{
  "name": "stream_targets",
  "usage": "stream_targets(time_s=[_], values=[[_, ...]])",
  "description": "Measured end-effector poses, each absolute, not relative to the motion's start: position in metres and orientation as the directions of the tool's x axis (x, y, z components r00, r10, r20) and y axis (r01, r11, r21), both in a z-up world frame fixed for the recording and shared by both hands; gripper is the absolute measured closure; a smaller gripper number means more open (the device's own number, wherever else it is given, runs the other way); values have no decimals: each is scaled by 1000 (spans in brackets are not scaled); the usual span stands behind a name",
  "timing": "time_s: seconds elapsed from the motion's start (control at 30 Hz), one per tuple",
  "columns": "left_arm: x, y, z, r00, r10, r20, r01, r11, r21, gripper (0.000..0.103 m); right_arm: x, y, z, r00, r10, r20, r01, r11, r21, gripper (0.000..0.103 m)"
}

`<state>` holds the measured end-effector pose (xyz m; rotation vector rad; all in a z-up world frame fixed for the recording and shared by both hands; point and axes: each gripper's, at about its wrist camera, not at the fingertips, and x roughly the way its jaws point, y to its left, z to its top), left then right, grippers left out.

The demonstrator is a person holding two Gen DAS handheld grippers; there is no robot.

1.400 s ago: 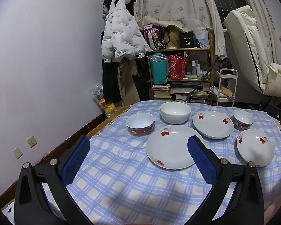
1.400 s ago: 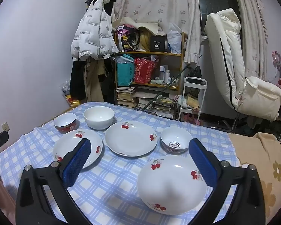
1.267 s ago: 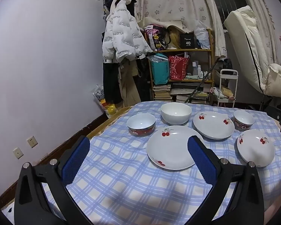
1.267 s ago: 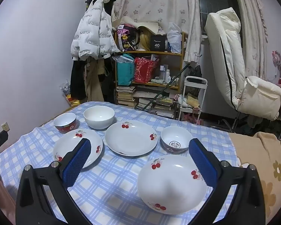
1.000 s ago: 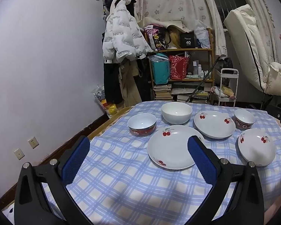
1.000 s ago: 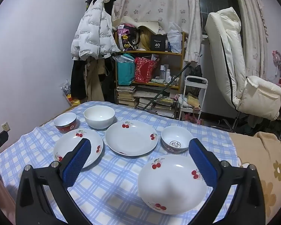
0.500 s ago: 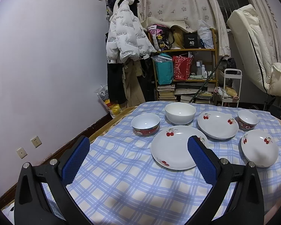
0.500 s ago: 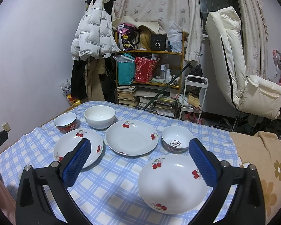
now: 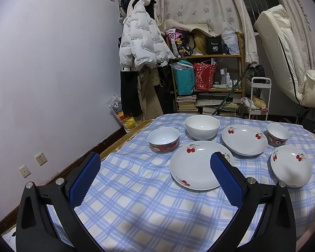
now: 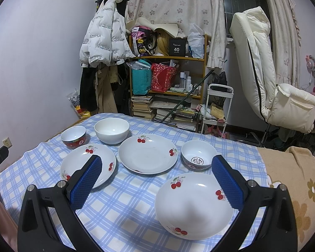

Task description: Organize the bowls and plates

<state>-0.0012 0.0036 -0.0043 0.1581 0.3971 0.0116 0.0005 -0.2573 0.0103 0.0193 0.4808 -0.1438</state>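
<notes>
Little changed over the last second: left gripper [image 9: 155, 161] drifted slightly, view nudged rightward; right gripper [image 10: 156, 164] unmoved. Both spread wide, empty, above table [image 10: 132, 205]. Three cherry plates [image 10: 147, 153] and three bowls [image 10: 111, 130] sitting apart, unstacked. Task apparently not begun; nearest plate [image 10: 194, 203] a likely first pick.

Left gripper's right blue pad [image 9: 224, 180] covers the near cherry plate's [image 9: 195, 166] right rim; right gripper's left pad [image 10: 86, 184] overlaps that plate's [image 10: 84, 161] near edge; black box [image 10: 177, 47] small print unreadable.
</notes>
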Motion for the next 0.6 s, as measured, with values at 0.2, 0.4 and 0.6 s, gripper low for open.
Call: stream_targets(time_s=[0.2, 0.4, 0.6], values=[[-1, 4, -4, 922, 42, -384, 21, 987, 157, 1, 1, -257, 9, 876, -133, -464, 142, 990, -15, 0], [-1, 5, -4, 922, 41, -385, 21, 987, 156, 1, 1, -257, 9, 876, -132, -463, 142, 990, -13, 0], [-1, 5, -4, 922, 42, -385, 21, 987, 158, 1, 1, -257, 9, 876, -132, -464, 142, 990, -14, 0]])
